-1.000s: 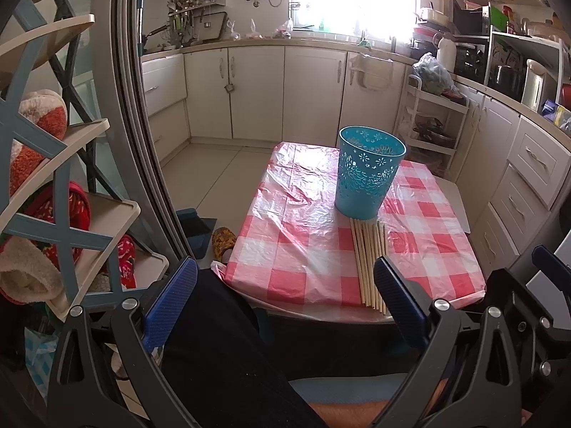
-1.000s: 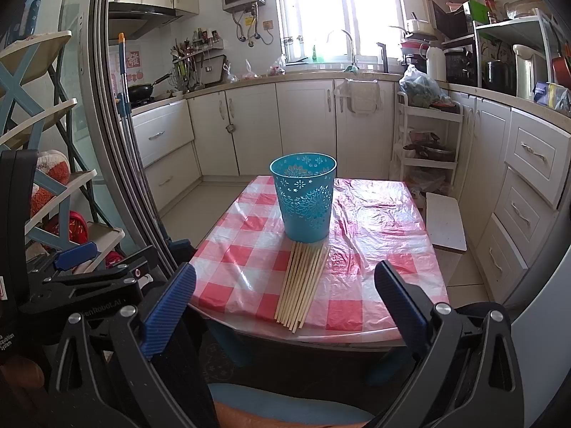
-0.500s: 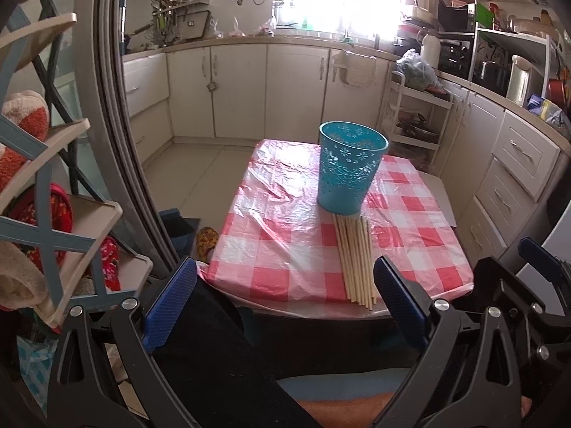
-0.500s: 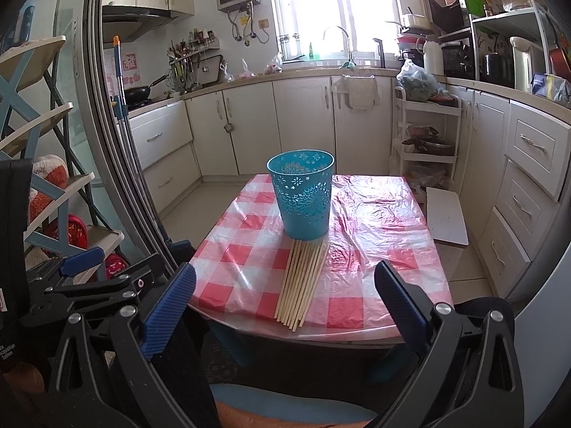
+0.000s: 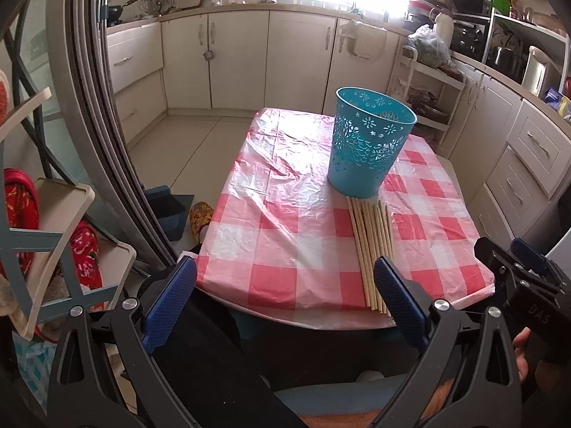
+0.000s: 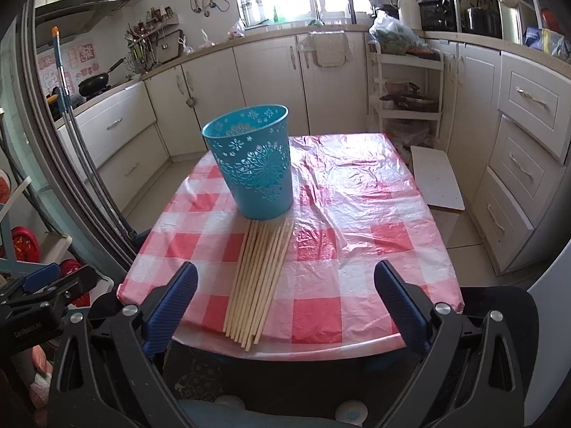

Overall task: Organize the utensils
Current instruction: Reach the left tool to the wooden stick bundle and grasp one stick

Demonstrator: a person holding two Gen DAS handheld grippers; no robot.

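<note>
A bundle of pale wooden chopsticks [image 6: 259, 278] lies flat on the table with the red-and-white checked plastic cloth [image 6: 357, 249], far ends touching the upright perforated teal plastic bin [image 6: 254, 164]. Left tongs [image 5: 284, 297] and right tongs [image 6: 285, 301] hover spread wide, empty, at the near table edge.

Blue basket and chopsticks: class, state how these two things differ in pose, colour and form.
The blue basket stands upright; the chopsticks lie flat. The basket is teal with cut-out flower patterns; the chopsticks are plain pale wood. The basket is one wide container; the chopsticks are many thin sticks side by side. Both rest on the checked tablecloth, untouched by either gripper.
</note>
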